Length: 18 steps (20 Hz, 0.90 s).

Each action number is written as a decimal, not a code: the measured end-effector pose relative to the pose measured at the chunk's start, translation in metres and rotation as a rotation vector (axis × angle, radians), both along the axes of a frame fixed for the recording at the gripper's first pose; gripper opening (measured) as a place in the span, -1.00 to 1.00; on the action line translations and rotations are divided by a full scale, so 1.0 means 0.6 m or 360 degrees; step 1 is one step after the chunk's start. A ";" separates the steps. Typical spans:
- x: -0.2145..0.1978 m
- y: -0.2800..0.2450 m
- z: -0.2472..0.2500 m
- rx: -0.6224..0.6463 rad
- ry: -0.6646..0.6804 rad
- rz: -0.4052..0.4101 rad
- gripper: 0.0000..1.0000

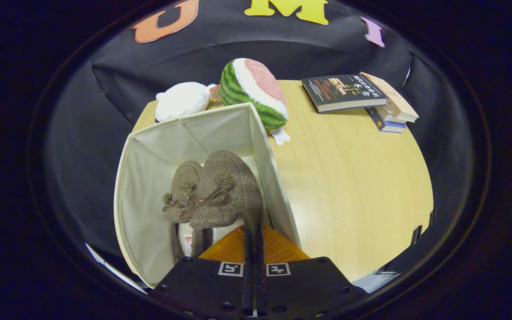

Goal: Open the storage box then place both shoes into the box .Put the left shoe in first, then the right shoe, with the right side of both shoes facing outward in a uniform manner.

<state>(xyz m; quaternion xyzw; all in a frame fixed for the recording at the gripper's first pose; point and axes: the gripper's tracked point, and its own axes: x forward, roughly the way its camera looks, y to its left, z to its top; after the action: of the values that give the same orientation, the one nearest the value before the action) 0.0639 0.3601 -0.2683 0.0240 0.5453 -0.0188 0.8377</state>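
fingers (253,235) pressed together, pinching the brown shoe's (225,186) edge inside the storage box (149,178).

Staged recording booth, not a real home: black cloth wall (282,53) wraps round behind a single light wood-grain table (354,178), no other furniture or room fittings visible. Props on the table are household-type, set out like a test scene. Relative to the cream fabric storage box (158,169), open on top: a watermelon-slice plush (254,91) sits just behind its far corner, a white plush (182,100) behind its back wall, and a small stack of books (358,95) lies well apart, at the table's far edge.
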 end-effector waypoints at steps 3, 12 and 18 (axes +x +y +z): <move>0.012 0.004 0.015 -0.0020 -0.0056 0.0039 -0.81; 0.019 -0.028 0.184 -0.0011 -0.0582 0.0239 0.85; -0.005 -0.160 0.362 -0.0010 -0.1050 0.0203 0.93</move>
<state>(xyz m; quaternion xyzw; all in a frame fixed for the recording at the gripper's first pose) 0.0610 0.2643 -0.0512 -0.0078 0.2450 0.0408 0.9686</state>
